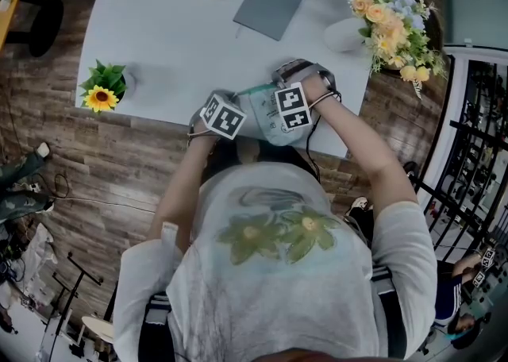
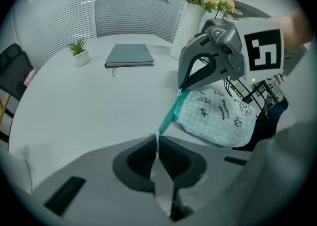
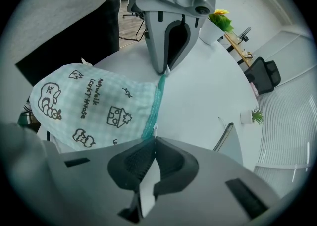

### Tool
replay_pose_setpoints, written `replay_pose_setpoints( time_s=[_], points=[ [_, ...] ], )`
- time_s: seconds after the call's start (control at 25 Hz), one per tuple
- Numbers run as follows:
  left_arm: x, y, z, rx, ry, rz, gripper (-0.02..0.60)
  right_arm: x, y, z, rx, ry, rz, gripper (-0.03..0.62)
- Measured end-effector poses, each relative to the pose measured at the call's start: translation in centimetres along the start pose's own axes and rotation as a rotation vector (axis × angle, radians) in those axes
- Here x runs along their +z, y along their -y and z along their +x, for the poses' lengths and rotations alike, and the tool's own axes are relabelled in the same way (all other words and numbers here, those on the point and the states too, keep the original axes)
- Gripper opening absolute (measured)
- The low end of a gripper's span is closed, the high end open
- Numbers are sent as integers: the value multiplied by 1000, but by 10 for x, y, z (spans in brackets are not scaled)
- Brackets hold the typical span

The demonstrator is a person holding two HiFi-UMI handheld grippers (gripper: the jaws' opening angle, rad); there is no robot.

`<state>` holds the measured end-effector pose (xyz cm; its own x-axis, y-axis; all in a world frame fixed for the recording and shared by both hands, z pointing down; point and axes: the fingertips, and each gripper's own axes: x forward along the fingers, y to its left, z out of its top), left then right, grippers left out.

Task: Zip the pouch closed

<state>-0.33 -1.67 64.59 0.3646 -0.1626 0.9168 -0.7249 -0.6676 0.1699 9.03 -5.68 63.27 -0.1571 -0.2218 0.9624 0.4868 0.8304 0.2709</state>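
Pouch (image 3: 94, 106) stretches between left tongs (image 2: 157, 140) and right tongs (image 3: 152, 135), both clamped.

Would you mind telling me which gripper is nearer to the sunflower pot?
Left. In the head view the left gripper is right of the sunflower pot, near the table edge; the right gripper is farther right, across the pouch both pinch.

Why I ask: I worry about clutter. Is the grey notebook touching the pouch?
No, in the head view the grey notebook lies further up the table, clearly apart from the pouch at the near edge.
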Motion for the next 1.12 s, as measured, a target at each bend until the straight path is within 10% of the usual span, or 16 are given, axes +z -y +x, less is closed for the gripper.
replay_pose_setpoints(
  time_s=[1.12],
  points=[
    [1,0,0,-8,10,0,26,-16,-4,-6,-3,-39,42,17]
  ],
)
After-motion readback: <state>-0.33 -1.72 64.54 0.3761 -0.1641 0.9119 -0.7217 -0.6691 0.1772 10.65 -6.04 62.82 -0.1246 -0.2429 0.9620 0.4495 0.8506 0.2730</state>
